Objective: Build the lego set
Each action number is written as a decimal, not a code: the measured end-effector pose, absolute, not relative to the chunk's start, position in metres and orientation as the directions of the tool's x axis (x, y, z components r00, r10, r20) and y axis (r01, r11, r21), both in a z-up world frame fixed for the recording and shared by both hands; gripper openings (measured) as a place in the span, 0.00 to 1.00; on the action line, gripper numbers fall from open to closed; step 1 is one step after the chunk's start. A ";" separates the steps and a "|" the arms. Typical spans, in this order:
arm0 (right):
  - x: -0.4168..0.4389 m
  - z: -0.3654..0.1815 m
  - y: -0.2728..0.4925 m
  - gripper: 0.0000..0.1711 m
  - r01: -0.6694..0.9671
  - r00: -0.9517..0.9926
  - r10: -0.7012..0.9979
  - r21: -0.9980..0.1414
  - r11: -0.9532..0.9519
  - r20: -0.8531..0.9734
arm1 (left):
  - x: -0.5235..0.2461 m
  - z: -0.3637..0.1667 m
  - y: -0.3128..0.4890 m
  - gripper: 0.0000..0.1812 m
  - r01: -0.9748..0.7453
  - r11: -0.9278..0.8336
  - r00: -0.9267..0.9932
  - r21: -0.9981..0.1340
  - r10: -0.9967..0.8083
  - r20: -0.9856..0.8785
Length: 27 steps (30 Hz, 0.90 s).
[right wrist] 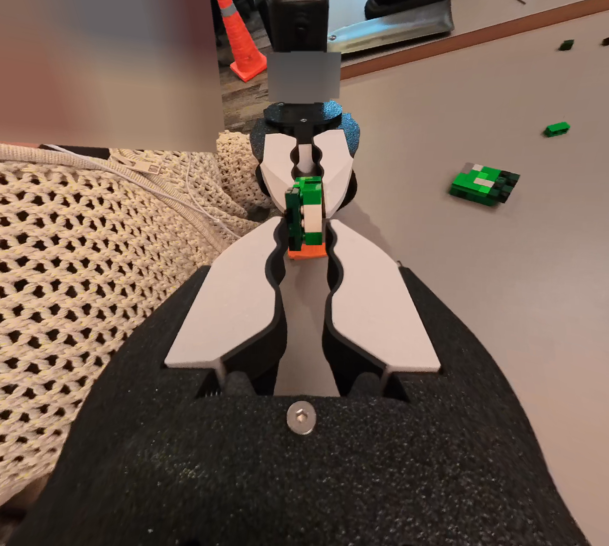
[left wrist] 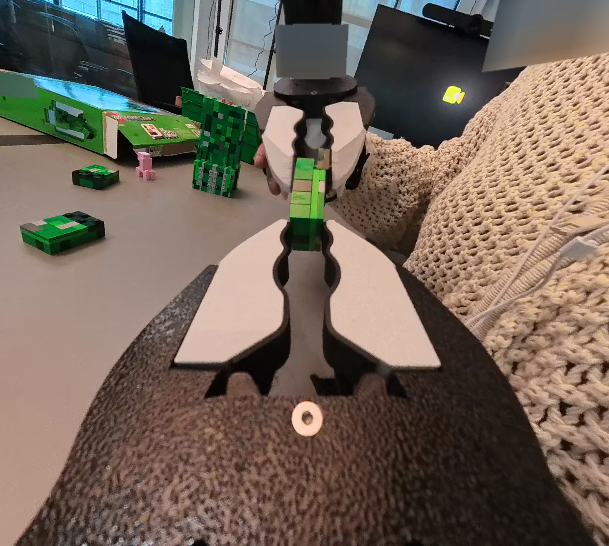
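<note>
A flat green lego panel (left wrist: 306, 203) is held edge-on in the air between my two grippers, which face each other. My left gripper (left wrist: 304, 235) is shut on its near, darker end. My right gripper (left wrist: 313, 164) grips the far end from the opposite side. In the right wrist view the right gripper (right wrist: 303, 235) is shut on the same panel (right wrist: 306, 210), which shows a white strip and an orange piece (right wrist: 308, 252) at its near end. The left gripper (right wrist: 306, 180) holds the far end there. A tall green lego figure (left wrist: 219, 147) stands on the table behind.
Two flat green lego panels (left wrist: 62, 232) (left wrist: 95, 176), a small pink figure (left wrist: 145, 165) and the open green box (left wrist: 82, 111) lie on the grey table (left wrist: 131, 266). A green panel (right wrist: 484, 184) and a loose green brick (right wrist: 556, 129) show in the right wrist view. A knitted sleeve (left wrist: 494, 200) is close by on the right. Both grippers' tips are close together, under 4 cm apart.
</note>
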State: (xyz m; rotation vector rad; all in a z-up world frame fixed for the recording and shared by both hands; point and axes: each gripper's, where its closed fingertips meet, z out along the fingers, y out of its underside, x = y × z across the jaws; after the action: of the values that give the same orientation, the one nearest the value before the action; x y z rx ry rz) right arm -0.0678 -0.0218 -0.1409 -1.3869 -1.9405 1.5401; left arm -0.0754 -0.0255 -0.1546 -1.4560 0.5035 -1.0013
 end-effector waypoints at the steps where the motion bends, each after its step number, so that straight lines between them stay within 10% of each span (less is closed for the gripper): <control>1: -0.067 -0.141 -0.024 0.11 0.493 -0.497 0.805 -0.869 -0.044 -0.323 | -0.075 -0.155 -0.026 0.09 0.250 -0.169 0.526 -0.953 -0.803 0.280; 27: -0.066 -0.142 -0.025 0.12 0.486 -0.444 0.782 -0.851 -0.200 -0.438 | -0.069 -0.155 -0.025 0.09 0.257 -0.210 0.539 -0.943 -0.779 0.320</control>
State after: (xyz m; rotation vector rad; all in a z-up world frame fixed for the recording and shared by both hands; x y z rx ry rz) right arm -0.0664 -0.0246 -0.1418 -1.4889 -1.8037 1.6926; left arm -0.0689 -0.0252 -0.1555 -1.4967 0.4705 -1.0115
